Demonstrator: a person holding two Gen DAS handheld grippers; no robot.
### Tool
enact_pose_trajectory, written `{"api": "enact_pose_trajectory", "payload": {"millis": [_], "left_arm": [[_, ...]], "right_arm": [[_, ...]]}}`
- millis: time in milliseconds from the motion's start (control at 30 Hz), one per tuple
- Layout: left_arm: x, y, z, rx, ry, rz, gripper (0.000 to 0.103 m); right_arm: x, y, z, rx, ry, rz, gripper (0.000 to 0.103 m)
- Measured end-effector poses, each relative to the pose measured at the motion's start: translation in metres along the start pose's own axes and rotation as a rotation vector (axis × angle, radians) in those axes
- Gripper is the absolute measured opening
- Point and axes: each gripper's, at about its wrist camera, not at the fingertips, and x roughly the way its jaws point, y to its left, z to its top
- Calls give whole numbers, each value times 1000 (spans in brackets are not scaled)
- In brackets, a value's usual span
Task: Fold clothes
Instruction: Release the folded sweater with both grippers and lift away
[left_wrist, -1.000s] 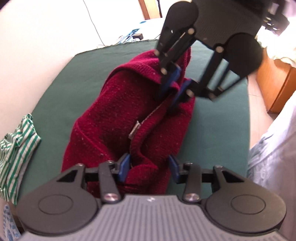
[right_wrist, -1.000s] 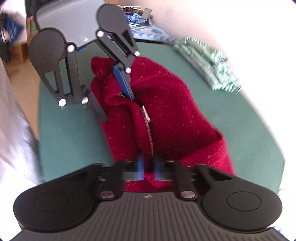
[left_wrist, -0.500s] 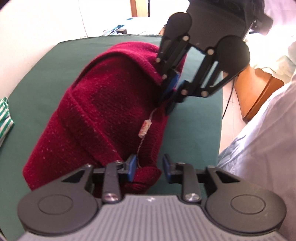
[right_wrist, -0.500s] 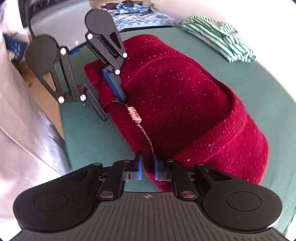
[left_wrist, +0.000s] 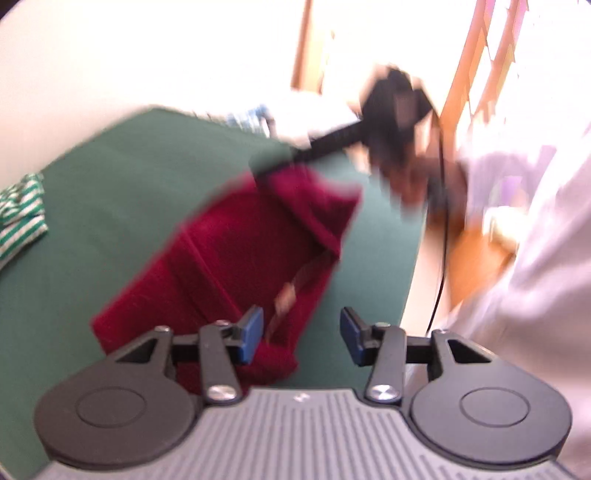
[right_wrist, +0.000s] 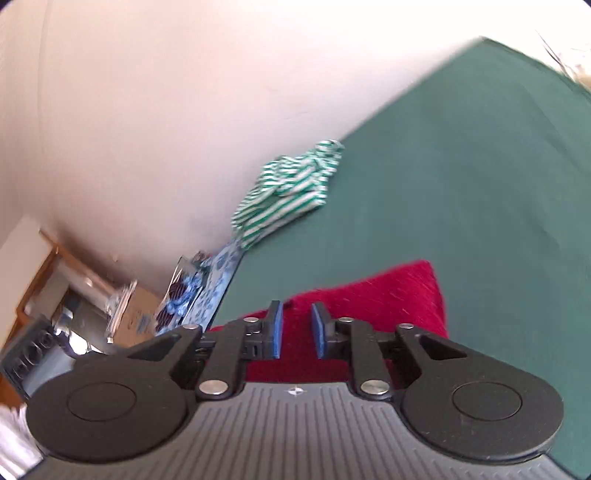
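One red sweater (left_wrist: 236, 258) lies folded on my worktop (left_wrist: 110, 192); left tongs (left_wrist: 301, 334) just opened wide, right tongs (right_wrist: 297, 330) narrow, both empty; striped garment (right_wrist: 291, 188) remains.

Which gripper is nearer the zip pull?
Left. The left gripper, jaws just opening around the red sweater's edge, sits beside the zip pull; the right gripper, jaws just closing on nothing, at the far end.

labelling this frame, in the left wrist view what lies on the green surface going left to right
striped green and white cloth → red knit garment → bare green table cover at its right edge
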Motion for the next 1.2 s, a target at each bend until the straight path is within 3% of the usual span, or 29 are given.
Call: {"api": "enact_pose_trajectory", "payload": {"millis": [67,133,200,233,333,400,433,467,533,633,733,800,833,900,967,1000,1067,1200], "left_arm": [[12,15,2,-74,-36,61,50],[35,27,-7,-123,-10,119,37],[50,32,-21,-137,0,166,35],[58,35,-28,-143,6,190,40],[67,11,-41,-1,-5,227,61],[68,-4,-34,78,37,235,63],[61,-4,-28,81,39,223,63],[54,-4,-24,69,12,216,63],[41,-5,-19,43,-38,206,61],[52,-9,-34,21,-1,153,61],[64,-19,-56,72,25,182,62],[69,-21,-65,88,1,190,70],[72,-26,-65,108,5,196,79],[77,-37,-64,150,20,209,85],[70,-39,-55,155,34,203,84],[65,-35,-52,131,23,201,78],[51,-26,-49,67,-8,208,74],[52,-16,-70,-5,-13,206,73]], "right_arm": [[3,-5,-9,-32,18,-51,15],[6,-8,-15,-70,16,-76,15],[5,-3,-20,-140,10,-100,14],[6,-1,-20,-171,5,-114,14],[9,6,-19,-263,-11,-155,14],[10,11,-18,-323,-24,-182,15],[4,18,-15,-347,-58,-185,20],[-2,25,-13,-371,-89,-187,20],[-2,36,-12,-433,-70,-166,20],[11,35,-25,-448,39,-139,19],[24,19,-46,-454,121,-210,9],[22,10,-56,-438,58,-191,7],[23,10,-58,-441,49,-195,7],[26,14,-56,-435,58,-214,7],[22,21,-46,-413,103,-222,11],[15,26,-43,-410,110,-221,13],[3,32,-48,-420,89,-236,29],[4,22,-62,-365,64,-272,29]]}}
